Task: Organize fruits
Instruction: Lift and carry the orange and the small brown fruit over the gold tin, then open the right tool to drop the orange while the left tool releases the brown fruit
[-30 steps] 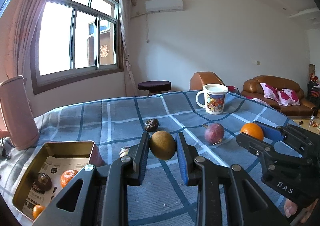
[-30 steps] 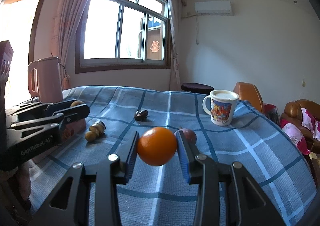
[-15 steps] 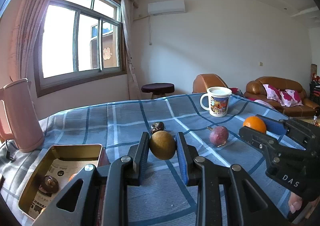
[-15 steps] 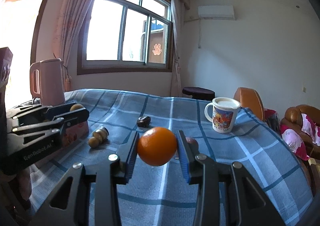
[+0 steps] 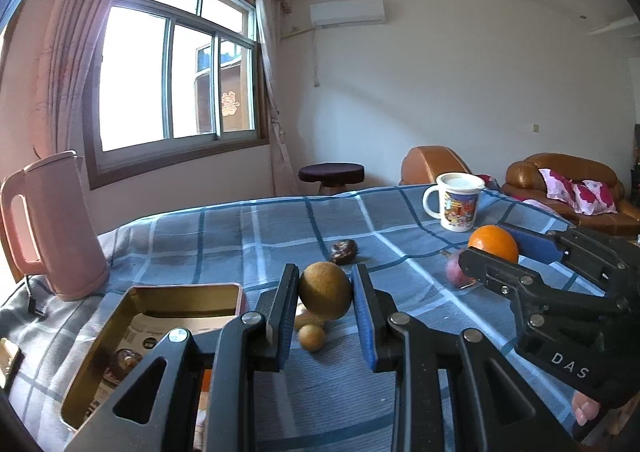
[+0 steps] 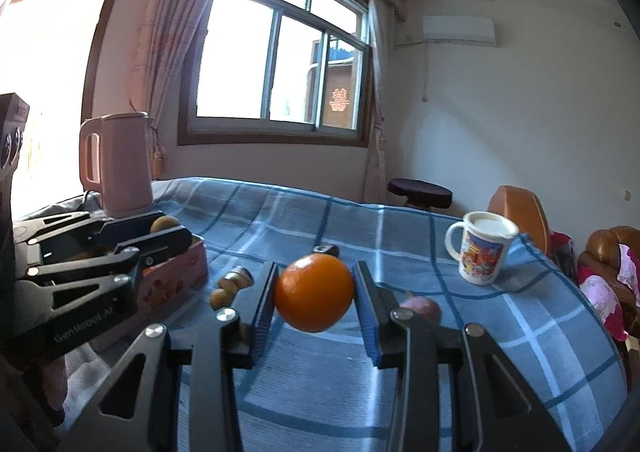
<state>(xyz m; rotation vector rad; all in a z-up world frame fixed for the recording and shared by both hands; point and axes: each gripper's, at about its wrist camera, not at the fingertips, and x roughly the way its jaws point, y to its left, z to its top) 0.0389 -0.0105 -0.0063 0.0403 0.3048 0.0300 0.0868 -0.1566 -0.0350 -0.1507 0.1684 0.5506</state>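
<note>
Both grippers loaded: left gripper (image 5: 325,302) clamps a brown kiwi (image 5: 325,295) between its blue pads, lifted beside the open gold tin (image 5: 132,302); right gripper (image 6: 314,298) pinches an orange (image 6: 314,292) mid-pad, above the blue plaid tablecloth (image 6: 500,336).

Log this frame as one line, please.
left gripper: shut on kiwi | right gripper: shut on orange | tin: open

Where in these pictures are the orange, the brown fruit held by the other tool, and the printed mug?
orange (image 6: 314,292): right wrist view, middle of its front face.
brown fruit (image 5: 325,290): left wrist view, centre of its visible skin.
printed mug (image 5: 459,207): left wrist view, on the printed side wall.
</note>
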